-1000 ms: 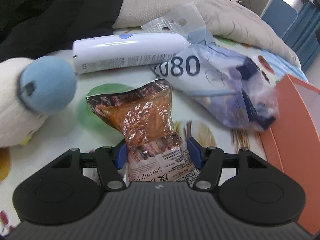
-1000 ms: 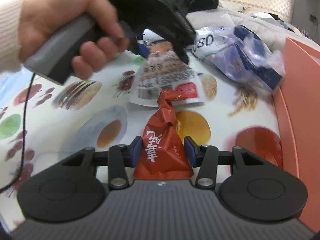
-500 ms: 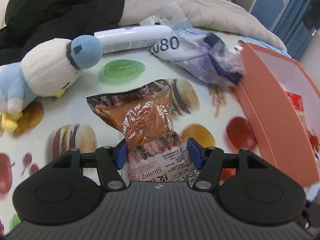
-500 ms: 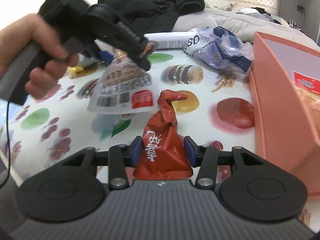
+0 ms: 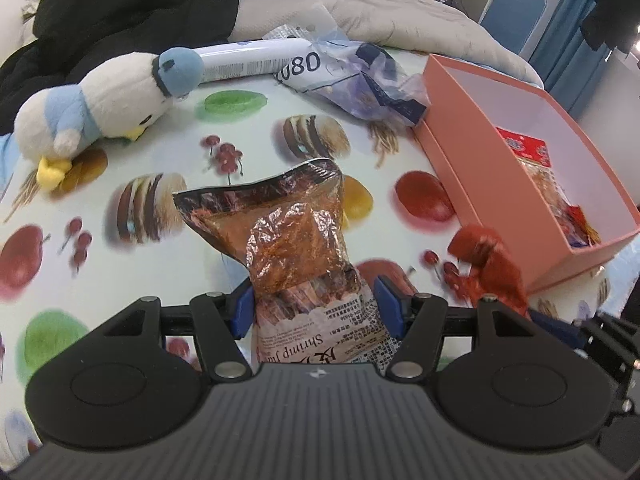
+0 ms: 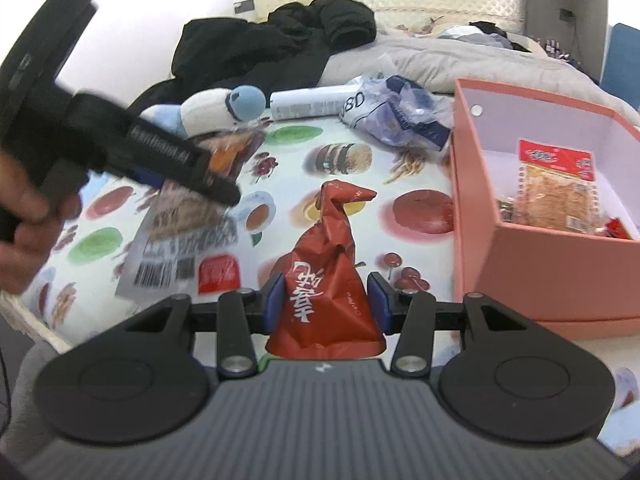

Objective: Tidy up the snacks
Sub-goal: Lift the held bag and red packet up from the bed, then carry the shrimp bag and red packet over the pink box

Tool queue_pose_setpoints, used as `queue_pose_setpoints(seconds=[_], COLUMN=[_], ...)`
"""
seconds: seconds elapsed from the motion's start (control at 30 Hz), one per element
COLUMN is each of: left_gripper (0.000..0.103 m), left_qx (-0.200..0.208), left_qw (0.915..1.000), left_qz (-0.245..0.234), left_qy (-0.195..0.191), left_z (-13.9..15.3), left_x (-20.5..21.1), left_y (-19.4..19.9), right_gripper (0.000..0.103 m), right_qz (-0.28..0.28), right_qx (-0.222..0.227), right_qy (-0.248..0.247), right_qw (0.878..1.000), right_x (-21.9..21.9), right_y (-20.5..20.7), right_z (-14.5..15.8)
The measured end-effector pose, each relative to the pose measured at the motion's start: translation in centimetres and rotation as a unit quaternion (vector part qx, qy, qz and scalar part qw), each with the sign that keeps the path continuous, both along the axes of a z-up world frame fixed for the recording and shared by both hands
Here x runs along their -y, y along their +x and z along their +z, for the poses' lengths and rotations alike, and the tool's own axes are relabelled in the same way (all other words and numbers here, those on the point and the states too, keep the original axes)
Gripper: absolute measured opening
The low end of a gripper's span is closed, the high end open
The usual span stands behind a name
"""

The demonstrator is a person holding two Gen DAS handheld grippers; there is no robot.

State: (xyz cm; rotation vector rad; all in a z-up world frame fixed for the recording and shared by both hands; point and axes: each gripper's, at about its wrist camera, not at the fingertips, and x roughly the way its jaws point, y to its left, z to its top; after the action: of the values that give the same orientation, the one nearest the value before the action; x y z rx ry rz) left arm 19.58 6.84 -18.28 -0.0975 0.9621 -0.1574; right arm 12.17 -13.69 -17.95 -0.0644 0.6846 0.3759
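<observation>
Shrimp snack bag [image 5: 304, 248] — crinkled brown foil, printed paper-look base, pinched at its lower end in my left gripper [image 5: 316, 306], held above the food-print tablecloth [image 5: 120, 152]. Right gripper [image 6: 327, 300] clamps a twisted red packet [image 6: 328, 264] the same way. Pink box [image 6: 532, 256] sits open to the right, top unobstructed, one orange snack pack [image 6: 554, 188] inside. Bare cloth between me and its near wall. Plush bird [image 5: 100, 104], white tube [image 5: 256, 62], blue-clear bag [image 5: 360, 84] lie further back.
</observation>
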Motion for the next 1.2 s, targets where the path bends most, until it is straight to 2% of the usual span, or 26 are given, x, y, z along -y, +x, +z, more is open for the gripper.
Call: queue_pose_setpoints(seconds=[0.4,0.73,0.97,1.2], left_gripper=[0.066,0.066,0.066,0.066], left_qx=[0.011,0.024,0.041,0.042], left_qw=[0.9998,0.998,0.9951,0.9916], left_qz=[-0.016,-0.048,-0.076,-0.105], left_qy=[-0.005,-0.035,-0.049,-0.062], left_z=[2.5,5.6,7.6,8.1], left_x=[4.0,8.2,11.8,15.2], left_y=[-8.3,-13.3,-15.3,-15.8], right_gripper=[0.048,0.048,0.048,0.048], right_qz=[-0.047,-0.095,-0.128,-0.158], right_qx=[0.022,0.037,0.045,0.053], right_qy=[0.01,0.027,0.036,0.035], right_qw=[0.999,0.994,0.99,0.985], right_x=[3.5,7.6,10.3,12.7], right_y=[-4.9,-8.9,-11.3,-13.1], right_z=[3.8,7.2,8.7,9.6])
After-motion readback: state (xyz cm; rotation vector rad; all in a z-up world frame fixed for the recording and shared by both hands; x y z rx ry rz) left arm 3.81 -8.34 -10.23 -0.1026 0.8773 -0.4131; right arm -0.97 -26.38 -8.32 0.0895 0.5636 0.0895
